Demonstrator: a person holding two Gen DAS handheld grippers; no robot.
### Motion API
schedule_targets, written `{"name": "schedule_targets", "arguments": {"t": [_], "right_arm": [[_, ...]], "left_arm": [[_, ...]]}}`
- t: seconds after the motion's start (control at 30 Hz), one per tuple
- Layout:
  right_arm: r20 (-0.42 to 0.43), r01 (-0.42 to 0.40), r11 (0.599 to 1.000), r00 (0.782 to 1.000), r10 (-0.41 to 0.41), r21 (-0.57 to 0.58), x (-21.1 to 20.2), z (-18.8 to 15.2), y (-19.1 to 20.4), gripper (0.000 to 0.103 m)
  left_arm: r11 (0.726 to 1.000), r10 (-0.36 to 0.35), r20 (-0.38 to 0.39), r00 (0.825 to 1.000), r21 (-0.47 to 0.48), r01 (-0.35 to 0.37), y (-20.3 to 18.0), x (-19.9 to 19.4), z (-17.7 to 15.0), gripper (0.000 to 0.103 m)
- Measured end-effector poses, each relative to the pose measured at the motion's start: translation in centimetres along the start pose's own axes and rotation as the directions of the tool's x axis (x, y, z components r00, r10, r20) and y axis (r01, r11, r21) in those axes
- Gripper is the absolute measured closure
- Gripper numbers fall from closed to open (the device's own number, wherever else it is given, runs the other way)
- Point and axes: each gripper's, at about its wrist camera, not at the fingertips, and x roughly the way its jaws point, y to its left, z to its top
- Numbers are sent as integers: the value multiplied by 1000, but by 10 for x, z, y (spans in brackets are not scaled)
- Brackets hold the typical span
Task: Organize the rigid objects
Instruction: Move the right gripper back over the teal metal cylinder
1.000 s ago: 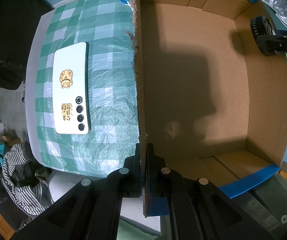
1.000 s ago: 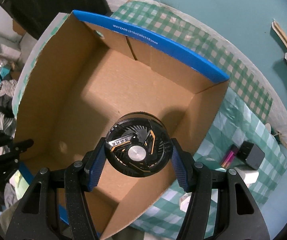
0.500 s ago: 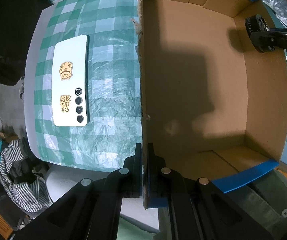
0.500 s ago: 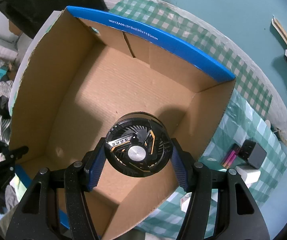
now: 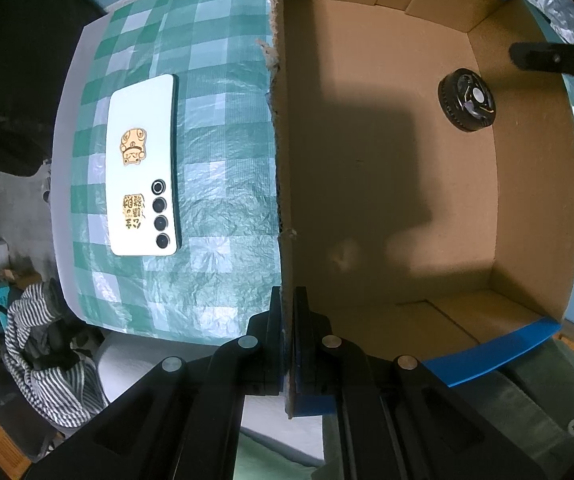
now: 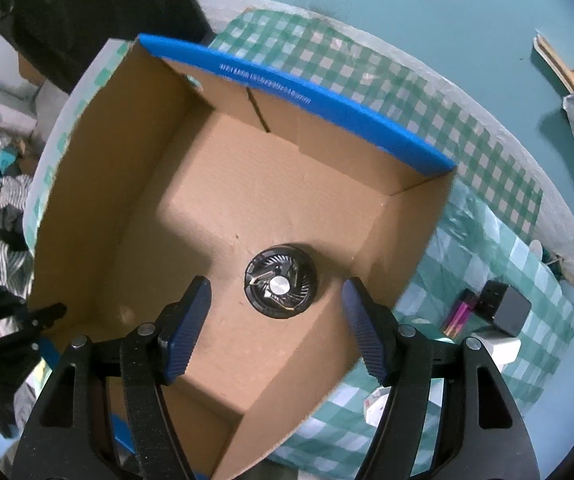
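A round black fan [image 6: 281,286] with a silver hub lies on the floor of the open cardboard box [image 6: 223,200], near its right wall; it also shows in the left wrist view [image 5: 467,100]. My right gripper [image 6: 277,300] is open and empty above the fan, jaws spread wide. My left gripper [image 5: 287,304] is shut on the box's side wall [image 5: 281,160] near its blue-taped corner. A white phone [image 5: 145,166] with stickers lies face down on the green checked cloth, left of the box.
A black cube charger [image 6: 507,308], a pink-purple stick [image 6: 461,314] and white adapters [image 6: 495,346] lie on the checked cloth [image 6: 487,240] right of the box. Striped fabric [image 5: 43,344] hangs beyond the table's near edge. The right gripper's finger [image 5: 555,58] reaches over the box's rim.
My right gripper has opened and let go of the fan, which has dropped onto the box floor. My left gripper still holds the box wall.
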Motion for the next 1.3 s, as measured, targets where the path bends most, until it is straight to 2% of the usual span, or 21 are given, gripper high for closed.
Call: {"name": "schedule_targets", "arguments": {"t": [0.27, 0.63, 0.9, 1.3], "right_arm": [[63, -10, 999, 998, 7, 41, -36, -10, -16, 34], [98, 26, 988, 994, -42, 153, -74, -33, -70, 34], [68, 52, 970, 995, -70, 238, -72, -50, -110, 34], [-2, 60, 969, 998, -62, 241, -45, -62, -119, 34]], "left_arm": [[1000, 4, 3, 1000, 4, -4, -2, 0, 1, 99], [1000, 6, 3, 1000, 4, -7, -1, 0, 2, 99], [1000, 9, 1, 1000, 5, -9, -1, -2, 2, 99], [1000, 8, 0, 1000, 3, -8, 0, -3, 2, 99]]}}
